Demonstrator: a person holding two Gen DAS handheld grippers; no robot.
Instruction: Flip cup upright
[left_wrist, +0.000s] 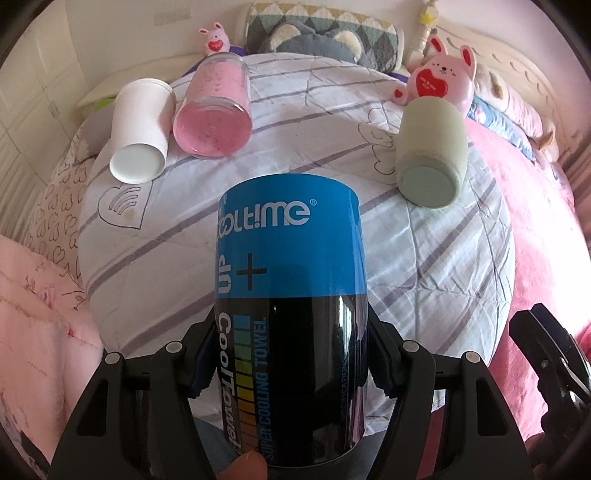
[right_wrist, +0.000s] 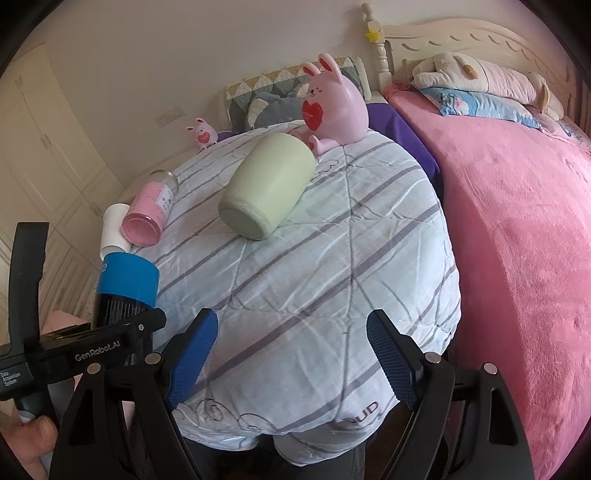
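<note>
My left gripper (left_wrist: 291, 369) is shut on a blue and black "Cool Towel" cup (left_wrist: 291, 280), gripping its black half; the blue end points away from the camera. In the right wrist view this cup (right_wrist: 127, 280) stands roughly upright, blue end up, at the near left edge of the striped quilt (right_wrist: 314, 277). A white cup (left_wrist: 138, 129), a pink glass (left_wrist: 214, 118) and a pale green cup (left_wrist: 430, 155) lie on their sides on the quilt, bases toward me. My right gripper (right_wrist: 293, 354) stands open over the quilt's near edge, nothing between its blue pads (right_wrist: 192, 358).
A large pink rabbit figure (right_wrist: 334, 107) sits just behind the green cup (right_wrist: 266, 192), and a small one (left_wrist: 216, 38) behind the pink glass. Pillows lie at the back. A pink blanket (right_wrist: 517, 240) covers the bed to the right, and white cupboards stand at the left.
</note>
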